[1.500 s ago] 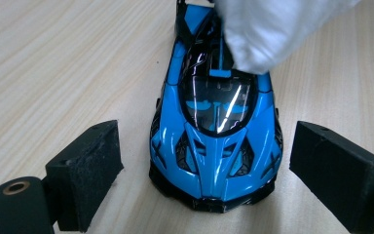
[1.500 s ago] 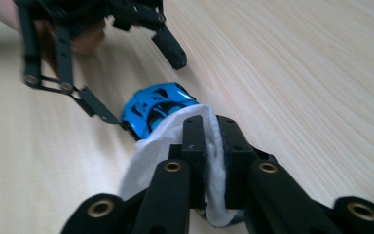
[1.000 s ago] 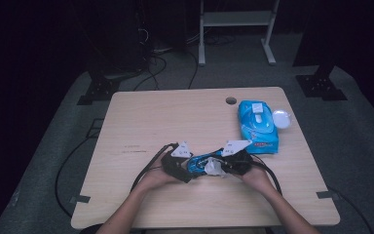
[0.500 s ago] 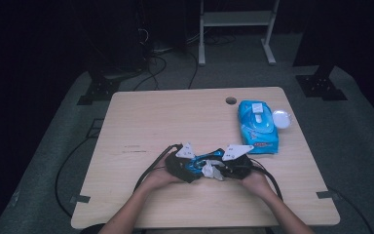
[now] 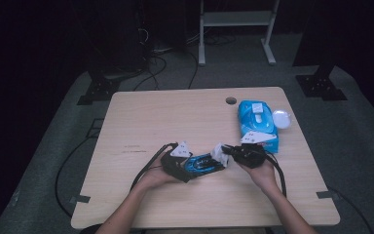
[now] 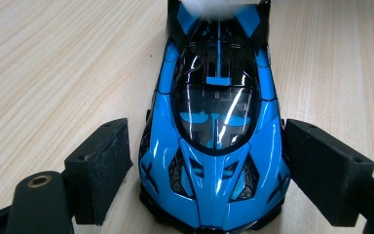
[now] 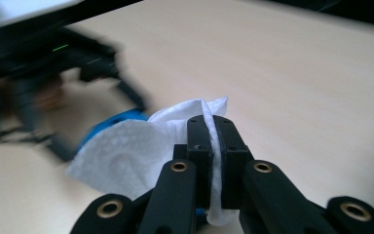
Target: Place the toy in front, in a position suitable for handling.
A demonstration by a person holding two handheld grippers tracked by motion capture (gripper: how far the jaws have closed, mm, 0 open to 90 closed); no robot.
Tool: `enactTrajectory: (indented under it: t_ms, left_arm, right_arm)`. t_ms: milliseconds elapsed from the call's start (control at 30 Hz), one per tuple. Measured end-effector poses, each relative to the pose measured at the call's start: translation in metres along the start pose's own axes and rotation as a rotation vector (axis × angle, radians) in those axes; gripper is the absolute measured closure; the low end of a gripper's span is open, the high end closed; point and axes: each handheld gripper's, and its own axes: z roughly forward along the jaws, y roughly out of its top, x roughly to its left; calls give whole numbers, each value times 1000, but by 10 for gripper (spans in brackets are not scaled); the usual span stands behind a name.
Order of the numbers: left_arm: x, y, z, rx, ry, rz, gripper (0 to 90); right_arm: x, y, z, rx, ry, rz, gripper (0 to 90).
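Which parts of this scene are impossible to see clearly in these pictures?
- Toy car: in the left gripper view its far end is hidden by the white wipe; its near end is cut off by the bottom edge.
- Left gripper: blurred in the right gripper view; whether its pads touch the car is unclear.
- Wipes pack: print too small in the high view.
- Right gripper: its base is cut off by the bottom edge.

The toy car (image 6: pixel 216 146) is showing glossy bright blue with black panels and a dark windscreen, and the wipe (image 7: pixel 136 151) is showing plain white, faintly dimpled. The left claw (image 6: pixel 209 170) and right claw (image 7: pixel 213 146) are showing matte black, the wipe pack (image 5: pixel 257 124) bright blue with a white label, the table (image 5: pixel 175 117) pale wood grain
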Motion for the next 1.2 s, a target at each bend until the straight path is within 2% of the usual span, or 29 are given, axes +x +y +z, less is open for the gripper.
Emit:
enactTrajectory:
  t_ms: [33, 100, 167, 233, 300, 333, 400, 467, 667, 733, 800, 900, 1000, 1067, 1133, 1200]
  left_arm:
    - [0, 0, 0, 0, 0, -1, 184]
    - [0, 0, 0, 1, -8, -1, 198]
    - [0, 0, 0, 2, -14, -3, 210]
    - [0, -1, 0, 2, -23, -1, 230]
    - [0, -1, 0, 5, -22, 1, 240]
    - [0, -1, -1, 7, -24, 0, 240]
    - [1, -2, -1, 4, -31, -4, 241]
    - [1, -2, 0, 2, -35, -9, 242]
    - [1, -3, -1, 13, -33, -8, 241]
    - [2, -4, -1, 36, -31, -25, 183]
    - [3, -5, 0, 42, -45, -29, 206]
    - [1, -5, 0, 54, -30, -4, 244]
    - [0, -5, 1, 49, -27, 2, 249]
    - [1, -6, 1, 47, -28, 3, 250]
    - [0, -5, 2, 46, -27, 7, 250]
    - [0, -6, 1, 45, -29, 0, 250]
  right_arm:
    - [0, 1, -2, -7, -31, -13, 860]
    - [2, 2, -1, 21, -44, -66, 859]
    - [8, -3, 6, 72, -34, -104, 853]
    - [16, -6, 17, 135, -4, -172, 822]
    - [23, -7, 24, 168, 12, -225, 746]
    - [25, -6, 26, 182, 42, -228, 711]
    - [28, -5, 29, 189, 48, -237, 662]
    - [27, -4, 31, 195, 76, -226, 613]
    - [24, -8, 34, 175, 105, -187, 587]
    - [26, -9, 33, 167, 101, -192, 611]
    - [27, -11, 33, 198, 95, -200, 724]
    - [24, -17, 33, 170, 127, -138, 783]
    - [21, -16, 33, 174, 124, -111, 845]
    - [27, -15, 34, 171, 114, -142, 851]
    - [34, -14, 38, 151, 158, -133, 852]
    - [40, -11, 41, 156, 156, -174, 852]
